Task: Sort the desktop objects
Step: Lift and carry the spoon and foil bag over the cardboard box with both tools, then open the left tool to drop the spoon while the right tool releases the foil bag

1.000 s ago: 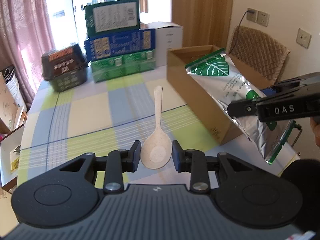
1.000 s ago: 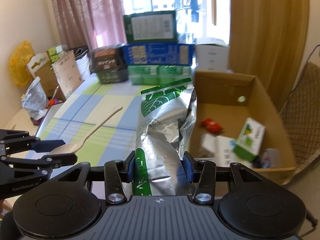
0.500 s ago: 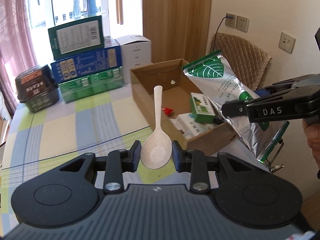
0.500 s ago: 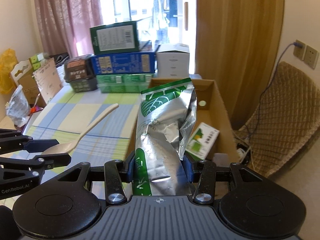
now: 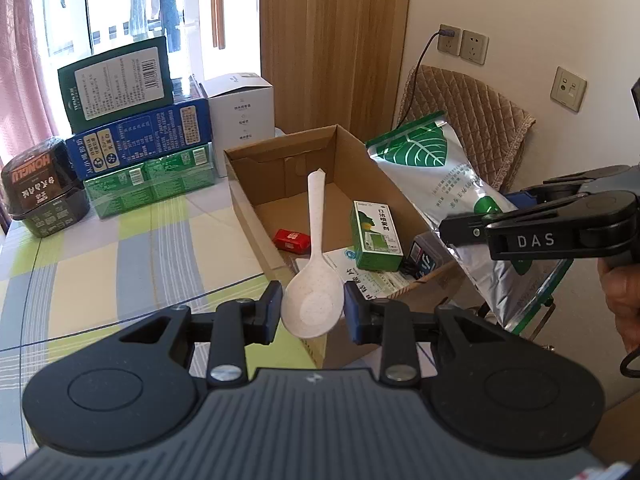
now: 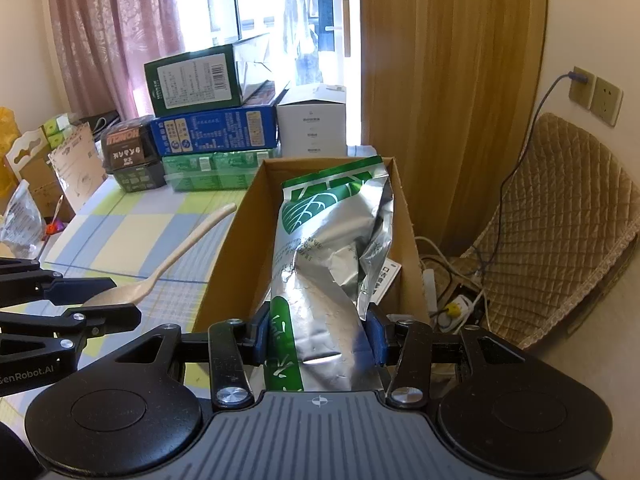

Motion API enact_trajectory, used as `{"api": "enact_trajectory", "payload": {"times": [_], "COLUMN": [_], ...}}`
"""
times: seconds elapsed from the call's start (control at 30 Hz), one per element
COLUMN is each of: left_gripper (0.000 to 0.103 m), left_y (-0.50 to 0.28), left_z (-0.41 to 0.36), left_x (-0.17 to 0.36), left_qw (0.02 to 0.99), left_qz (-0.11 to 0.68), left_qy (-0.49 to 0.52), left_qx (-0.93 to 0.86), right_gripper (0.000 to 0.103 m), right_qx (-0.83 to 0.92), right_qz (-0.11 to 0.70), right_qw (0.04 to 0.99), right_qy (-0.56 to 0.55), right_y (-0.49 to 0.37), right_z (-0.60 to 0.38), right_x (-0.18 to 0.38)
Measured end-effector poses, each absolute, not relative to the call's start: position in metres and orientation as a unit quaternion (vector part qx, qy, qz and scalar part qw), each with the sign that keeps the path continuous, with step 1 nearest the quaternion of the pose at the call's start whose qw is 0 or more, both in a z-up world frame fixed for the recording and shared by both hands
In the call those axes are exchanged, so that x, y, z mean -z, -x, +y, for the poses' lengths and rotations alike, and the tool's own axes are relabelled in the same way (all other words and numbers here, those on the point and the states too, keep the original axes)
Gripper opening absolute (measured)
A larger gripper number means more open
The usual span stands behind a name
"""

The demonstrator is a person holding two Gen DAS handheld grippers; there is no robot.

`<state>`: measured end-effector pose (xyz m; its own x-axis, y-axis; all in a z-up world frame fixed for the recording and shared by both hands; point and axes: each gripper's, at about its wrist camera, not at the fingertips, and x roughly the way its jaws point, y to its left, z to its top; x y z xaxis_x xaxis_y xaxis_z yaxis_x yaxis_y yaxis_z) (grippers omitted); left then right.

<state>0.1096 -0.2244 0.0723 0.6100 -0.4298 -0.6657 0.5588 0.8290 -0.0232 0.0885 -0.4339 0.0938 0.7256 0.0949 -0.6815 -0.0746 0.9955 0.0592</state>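
My left gripper (image 5: 313,312) grips a spoon (image 5: 314,280), my right gripper (image 6: 318,334) a foil bag (image 6: 328,264), both over the box (image 5: 248,200); cartons (image 5: 136,136) stand far left on the table (image 5: 100,264).

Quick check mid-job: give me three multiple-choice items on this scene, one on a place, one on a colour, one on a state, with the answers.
1. Where does the small red packet lie?
A. inside the cardboard box
B. on the checked tablecloth
C. on the chair

2. What colour is the box directly under the top dark green one in the stack?
A. white
B. blue
C. red

3. What do the left tongs grip?
A. nothing
B. the foil pouch
C. the spoon's bowl

Answers: 1 A, it rests on the box floor. 2 B, a blue box sits between two green ones. 3 C, the pads press the bowl's sides; the right tongs hold the pouch.
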Motion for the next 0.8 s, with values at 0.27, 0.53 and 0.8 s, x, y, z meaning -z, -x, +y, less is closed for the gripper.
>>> {"api": "enact_trajectory", "payload": {"times": [0.27, 0.53, 0.8], "left_gripper": [0.027, 0.027, 0.027], "left_y": [-0.124, -0.141, -0.159], "left_z": [-0.237, -0.247, -0.26], "left_x": [-0.07, -0.064, -0.053], "left_qw": [0.891, 0.89, 0.886], "left_qz": [0.349, 0.359, 0.372], "left_qy": [-0.082, -0.065, -0.058], "left_qx": [0.277, 0.274, 0.272], "right_gripper": [0.044, 0.044, 0.044], "right_qx": [-0.045, -0.042, -0.043], "right_qz": [0.371, 0.373, 0.374], "right_qw": [0.927, 0.927, 0.926], "right_qy": [-0.014, -0.019, -0.024], "right_y": [-0.106, -0.127, -0.148], "right_z": [-0.443, -0.454, -0.46], "right_x": [-0.091, -0.087, -0.083]}}
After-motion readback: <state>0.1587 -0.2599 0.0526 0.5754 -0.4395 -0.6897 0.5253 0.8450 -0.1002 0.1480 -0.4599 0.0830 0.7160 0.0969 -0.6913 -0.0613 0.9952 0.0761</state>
